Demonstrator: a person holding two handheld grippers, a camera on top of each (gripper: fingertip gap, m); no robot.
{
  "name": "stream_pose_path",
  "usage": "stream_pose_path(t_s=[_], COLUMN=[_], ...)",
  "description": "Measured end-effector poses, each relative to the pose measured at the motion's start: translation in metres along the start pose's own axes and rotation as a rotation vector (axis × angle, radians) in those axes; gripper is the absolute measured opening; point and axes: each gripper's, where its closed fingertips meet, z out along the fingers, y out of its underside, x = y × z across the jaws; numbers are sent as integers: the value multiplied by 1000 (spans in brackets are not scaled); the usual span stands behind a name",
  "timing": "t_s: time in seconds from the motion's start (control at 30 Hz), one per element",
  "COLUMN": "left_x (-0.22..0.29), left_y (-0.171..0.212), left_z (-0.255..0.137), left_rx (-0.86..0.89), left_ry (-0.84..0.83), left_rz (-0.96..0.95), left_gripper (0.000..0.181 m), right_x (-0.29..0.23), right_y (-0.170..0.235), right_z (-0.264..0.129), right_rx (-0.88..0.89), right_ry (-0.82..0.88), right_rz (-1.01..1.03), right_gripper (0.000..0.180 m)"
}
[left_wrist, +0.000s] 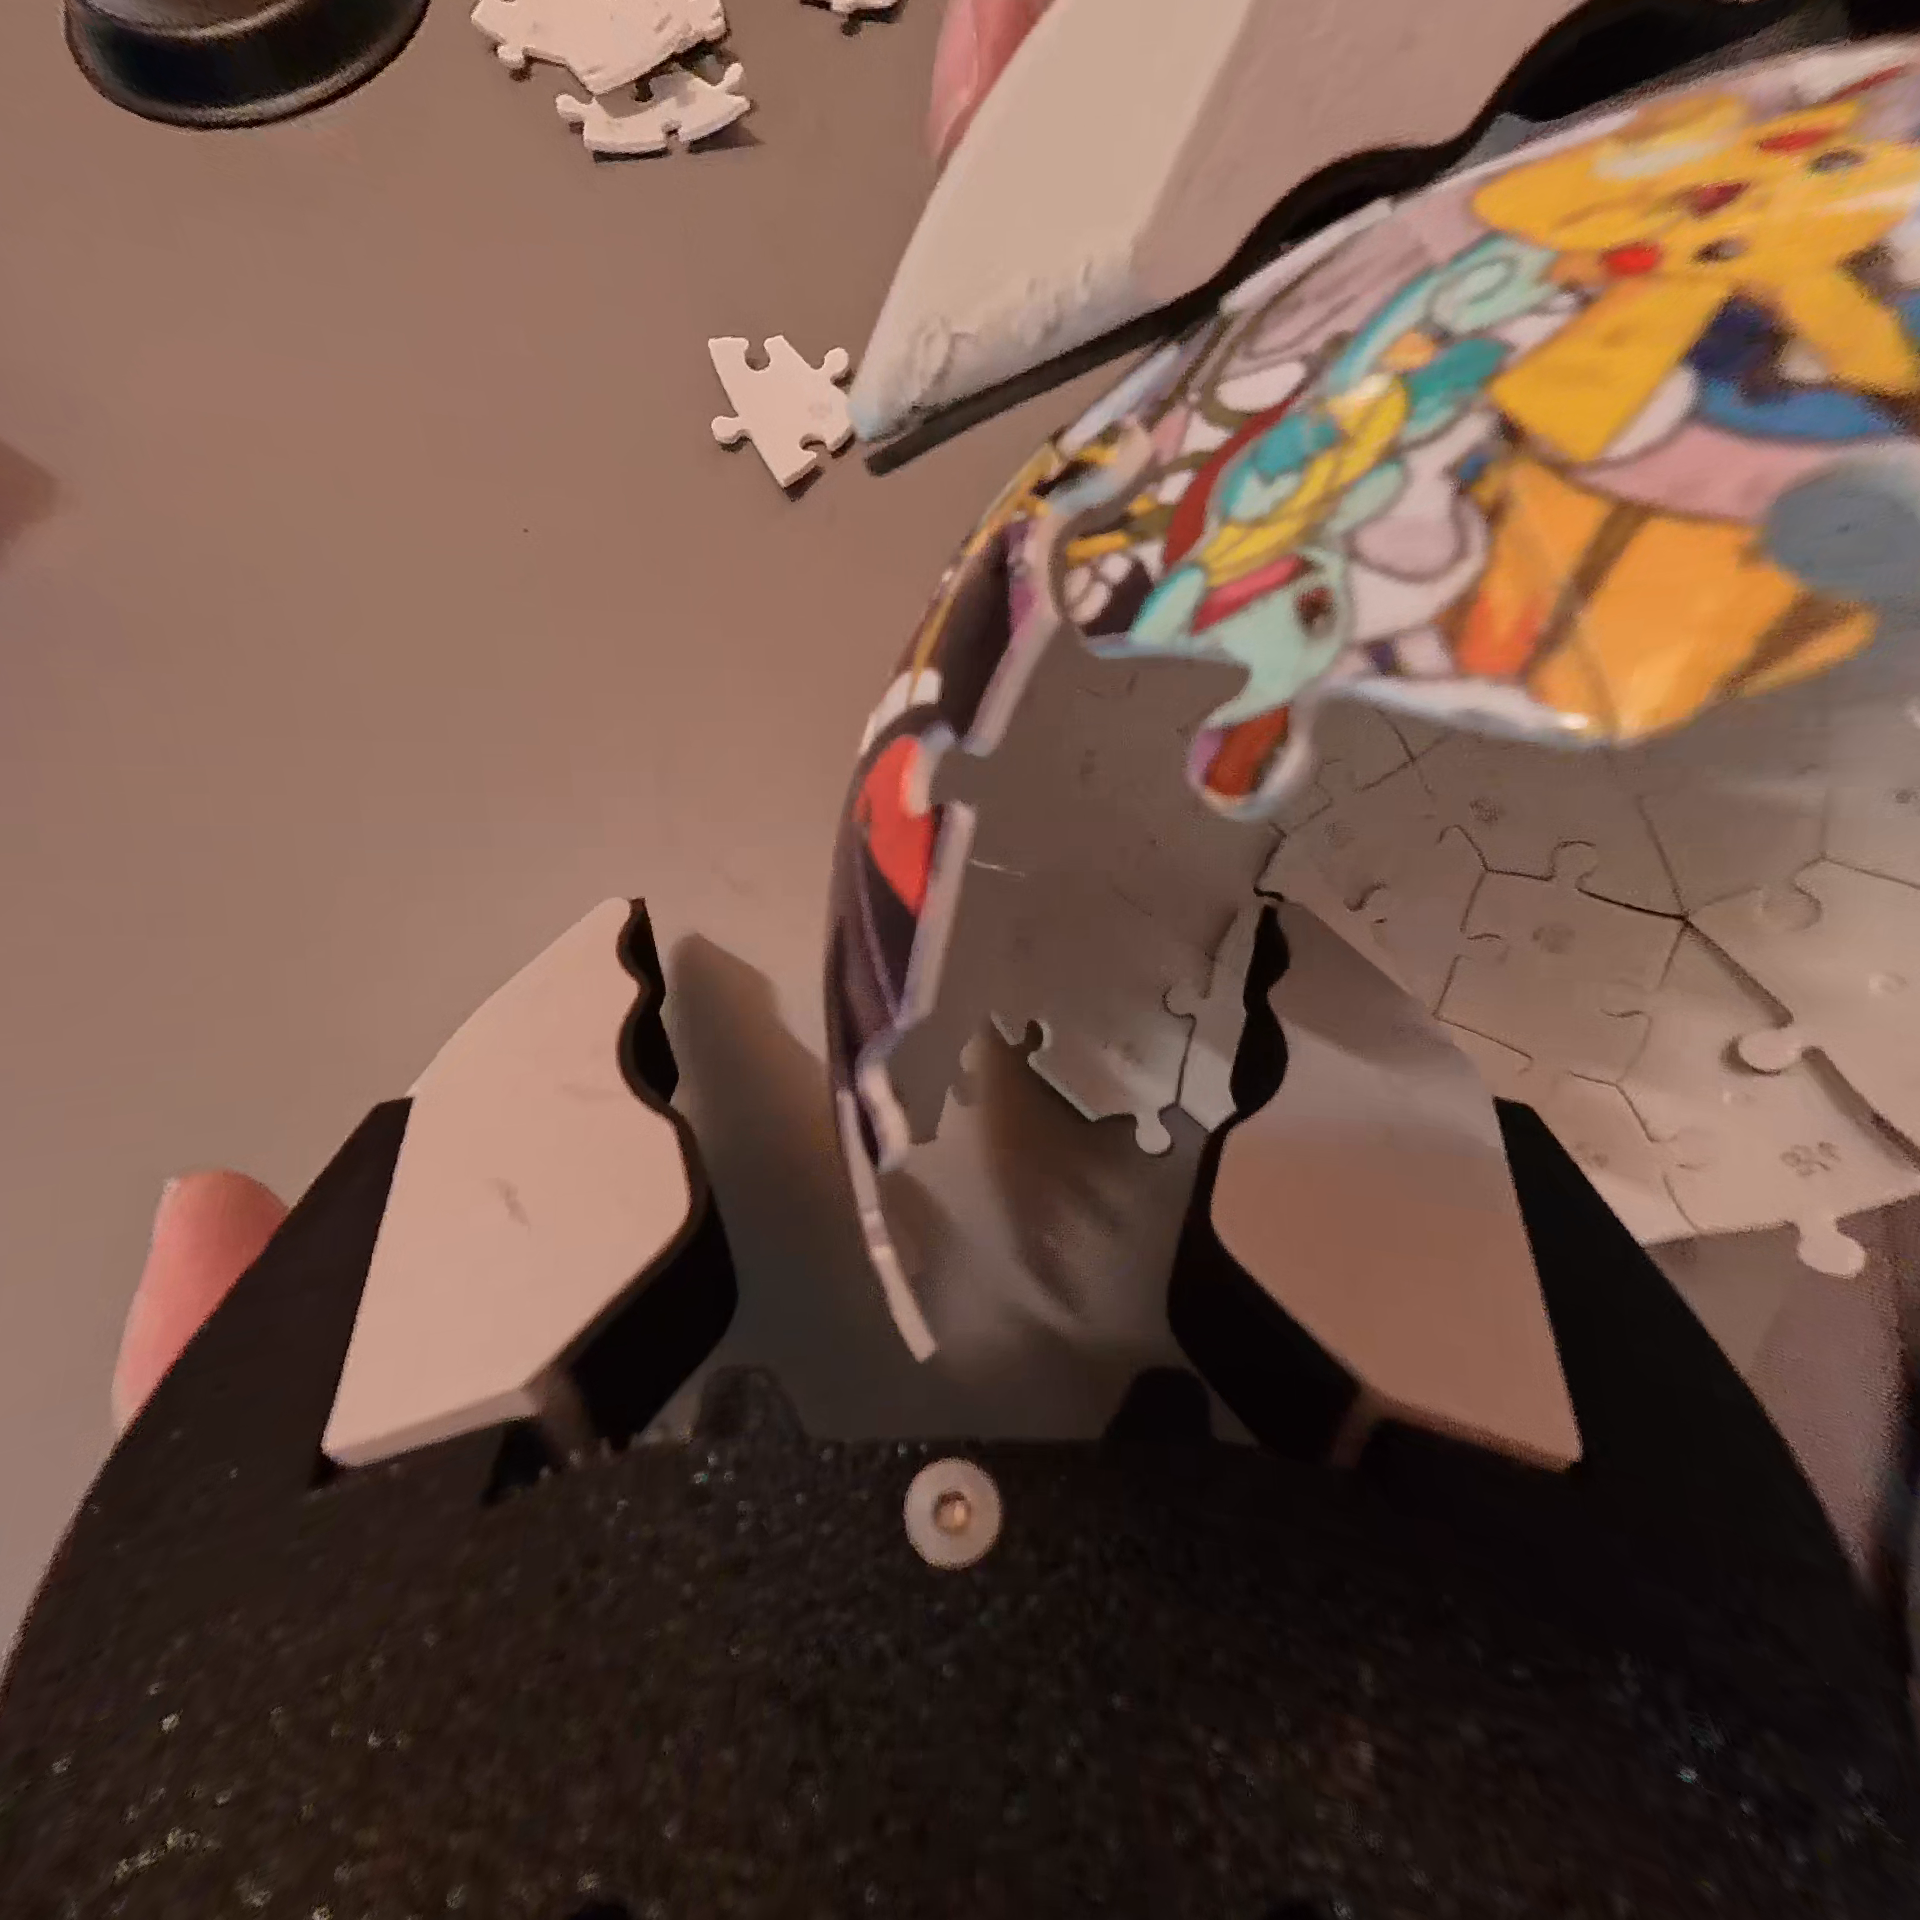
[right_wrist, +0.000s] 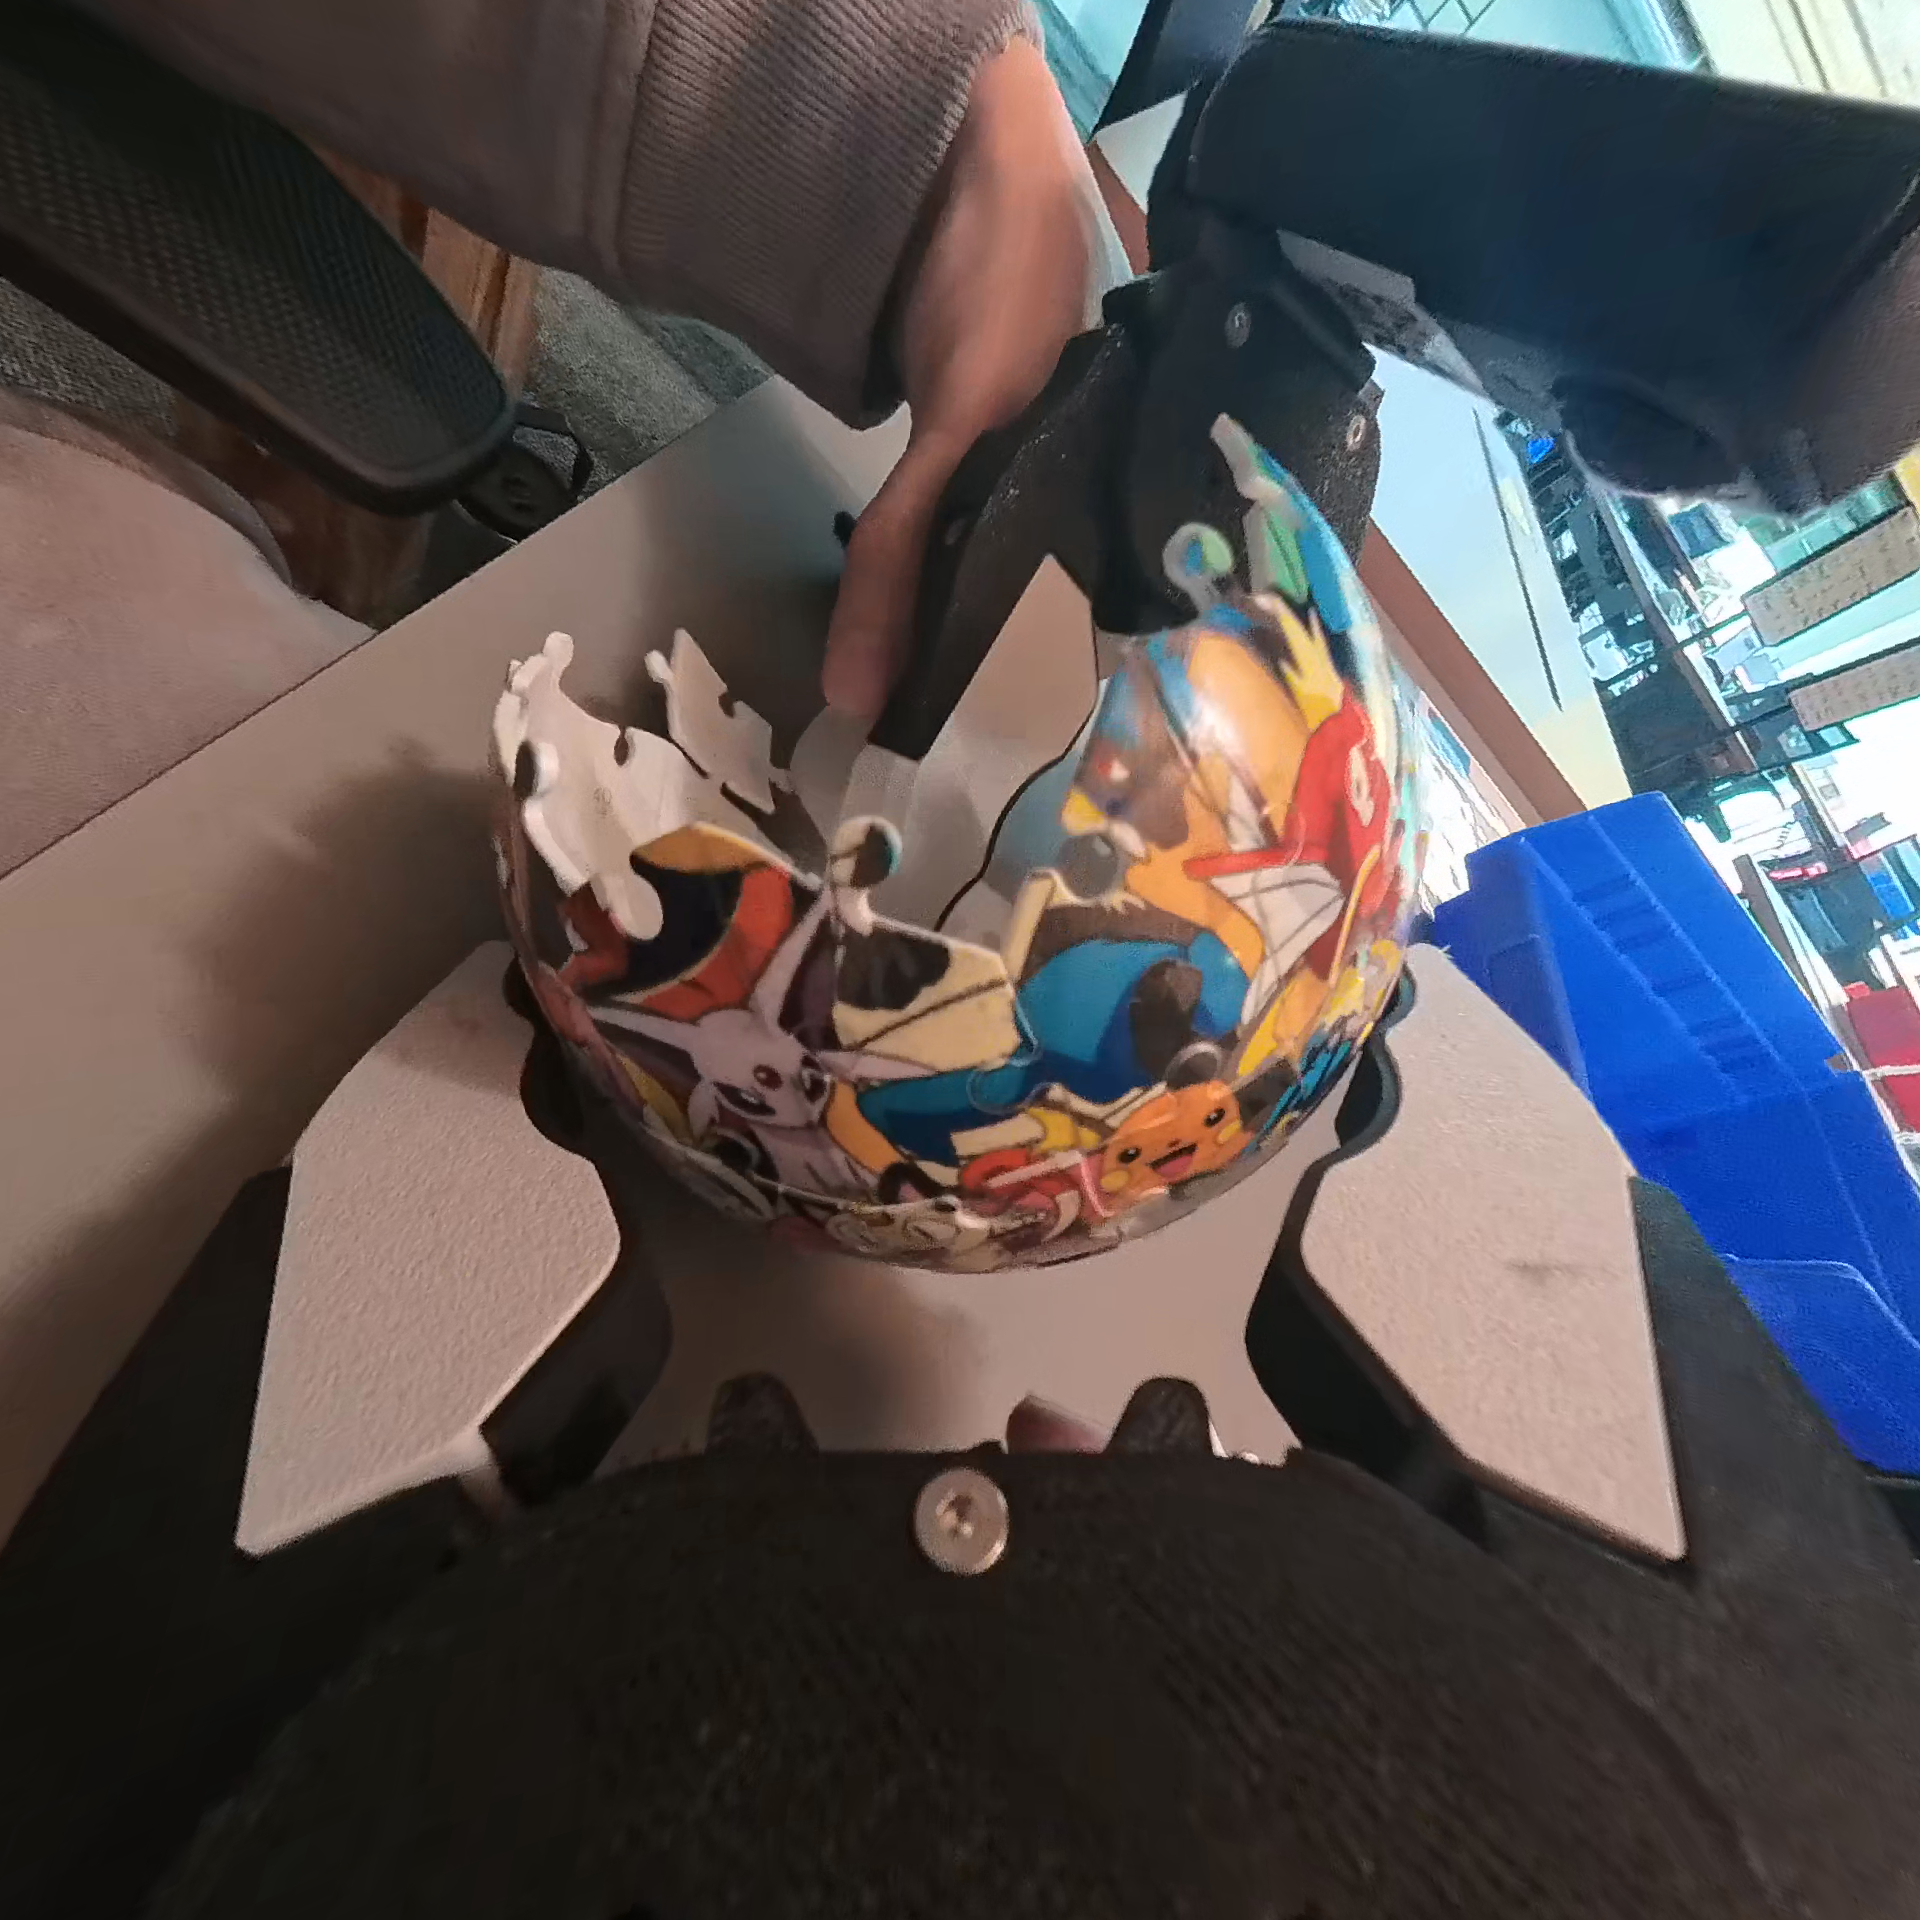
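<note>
Gripping cartoon-printed puzzle shell (right_wrist: 1039, 997): right claw (right_wrist: 961, 997); left claw (left_wrist: 951, 935) spread.

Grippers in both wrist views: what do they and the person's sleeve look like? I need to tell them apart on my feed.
Both look alike: the left gripper and right gripper have a black, grainy-textured body, one silver screw in the middle, and two angular pale grey fingers with wavy black inner edges. The sleeve is a ribbed taupe knit. No cables or markings show.
</note>
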Motion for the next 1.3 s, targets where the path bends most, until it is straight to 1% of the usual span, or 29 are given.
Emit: stream_pose_path(t_s=[0.07,0.13,0.27,0.47,0.6,0.77,0.93,1.07,1.3], left_x=[3,3,0,-4,4,4,4,2,3], left_y=[-1,2,3,3,3,4,5,4,4], left_z=[-1,1,4,8,10,9,9,8,9], left_rx=[14,-15,-32,-50,-65,-65,-65,-58,-65], left_ry=[7,-1,-12,-10,43,31,37,37,31], left_rz=[20,44,33,24,55,56,41,25,24], left_gripper=[107,110,117,120,119,124,122,117,118], right_x=[-1,-2,-4,-6,-5,-5,-5,-5,-5], right_y=[0,-1,-3,-2,0,0,2,6,6], right_z=[0,1,1,1,1,-1,-3,-5,-6], right_rx=[-8,-12,-9,-6,19,24,16,-25,-33], right_ry=[2,2,-10,-51,-67,-54,-50,-44,-29], right_rz=[-16,-27,-31,-4,7,5,17,-21,-23], right_gripper=[143,143,145,146,146,146,145,142,141])
